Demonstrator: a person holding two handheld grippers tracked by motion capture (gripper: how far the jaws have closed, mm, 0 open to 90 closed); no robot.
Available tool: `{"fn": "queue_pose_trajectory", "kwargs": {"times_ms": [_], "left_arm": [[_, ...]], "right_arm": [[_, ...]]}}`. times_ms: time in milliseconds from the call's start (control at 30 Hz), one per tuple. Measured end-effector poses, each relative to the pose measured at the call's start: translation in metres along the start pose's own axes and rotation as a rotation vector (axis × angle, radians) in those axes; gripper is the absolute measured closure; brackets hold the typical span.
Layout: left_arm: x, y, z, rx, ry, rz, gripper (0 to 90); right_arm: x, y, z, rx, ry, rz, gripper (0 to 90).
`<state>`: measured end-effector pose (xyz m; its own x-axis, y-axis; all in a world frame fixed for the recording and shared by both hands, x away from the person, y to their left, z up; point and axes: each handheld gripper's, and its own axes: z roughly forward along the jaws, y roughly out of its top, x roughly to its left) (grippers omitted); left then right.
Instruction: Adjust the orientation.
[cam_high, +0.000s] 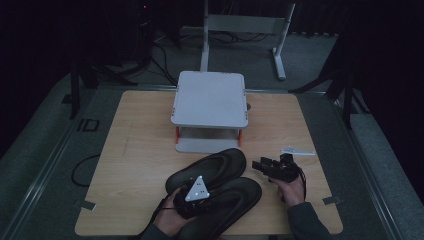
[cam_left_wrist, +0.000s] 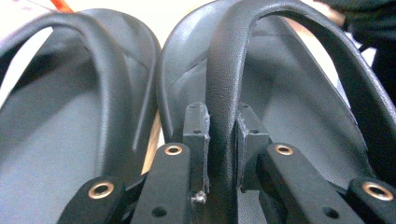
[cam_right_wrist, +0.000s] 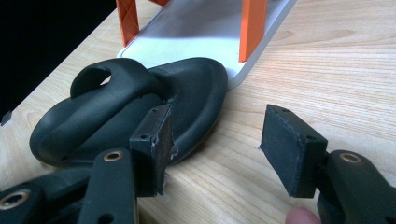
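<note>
Two black flip-flops lie side by side at the table's front, toes toward the back right: the farther one (cam_high: 215, 167) and the nearer one (cam_high: 237, 197). My left gripper (cam_high: 195, 197), with its grey three-cornered plate on top, is over their heel end. In the left gripper view it (cam_left_wrist: 223, 121) is shut on the strap (cam_left_wrist: 224, 70) of the right-hand flip-flop (cam_left_wrist: 299, 93); the other flip-flop (cam_left_wrist: 56, 140) lies beside it. My right gripper (cam_high: 262, 165) (cam_right_wrist: 217, 135) is open just right of the toes, nothing between its pads, a flip-flop toe (cam_right_wrist: 116, 107) at its left.
A grey two-level stand (cam_high: 210, 97) with orange legs (cam_right_wrist: 252, 28) stands at the back middle of the wooden table (cam_high: 135, 150), its base plate (cam_right_wrist: 196, 32) just beyond the flip-flops. A small white flat piece (cam_high: 297, 150) lies right of the right gripper.
</note>
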<state>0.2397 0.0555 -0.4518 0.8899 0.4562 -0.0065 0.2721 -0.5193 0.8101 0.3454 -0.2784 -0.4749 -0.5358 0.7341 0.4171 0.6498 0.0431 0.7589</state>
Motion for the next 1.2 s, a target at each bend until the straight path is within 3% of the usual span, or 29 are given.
{"fn": "queue_pose_trajectory", "kwargs": {"times_ms": [233, 300, 333, 467, 500, 533, 567, 733, 900, 1033, 1200], "left_arm": [[0.014, 0.005, -0.031, -0.04, 0.085, -0.006, 78.0], [0.027, 0.003, -0.045, -0.047, 0.139, -0.022, 78.0], [0.027, 0.003, -0.045, -0.047, 0.139, -0.022, 78.0], [0.05, -0.005, -0.065, -0.05, 0.223, -0.06, 77.9], [0.05, -0.005, -0.065, -0.05, 0.223, -0.06, 78.0], [0.066, -0.014, -0.079, -0.045, 0.29, -0.086, 78.0], [0.066, -0.014, -0.079, -0.045, 0.29, -0.086, 78.0], [0.093, -0.029, -0.096, -0.03, 0.373, -0.134, 78.0], [0.113, -0.051, -0.101, -0.028, 0.405, -0.148, 77.9], [0.119, -0.061, -0.101, 0.009, 0.455, -0.163, 77.9], [0.121, -0.067, -0.101, 0.017, 0.468, -0.179, 78.0]], "right_arm": [[-0.001, 0.0, 0.0, -0.005, -0.002, 0.003, 43.0], [0.0, 0.0, 0.0, -0.004, -0.001, 0.002, 43.0], [-0.001, 0.0, 0.0, -0.005, 0.0, 0.001, 43.0], [0.001, 0.001, 0.0, -0.003, 0.001, 0.0, 43.0], [0.001, 0.001, 0.0, -0.003, 0.001, 0.0, 43.0], [0.005, 0.002, 0.002, 0.001, 0.01, -0.014, 42.6], [0.008, 0.002, 0.002, 0.003, 0.014, -0.018, 42.5], [0.018, 0.006, 0.008, 0.01, 0.035, -0.04, 42.0], [0.036, 0.01, 0.021, 0.027, 0.069, -0.066, 42.0], [0.05, 0.014, 0.029, 0.03, 0.05, -0.101, 40.5], [0.064, 0.021, 0.04, 0.028, 0.034, -0.122, 34.9]]}}
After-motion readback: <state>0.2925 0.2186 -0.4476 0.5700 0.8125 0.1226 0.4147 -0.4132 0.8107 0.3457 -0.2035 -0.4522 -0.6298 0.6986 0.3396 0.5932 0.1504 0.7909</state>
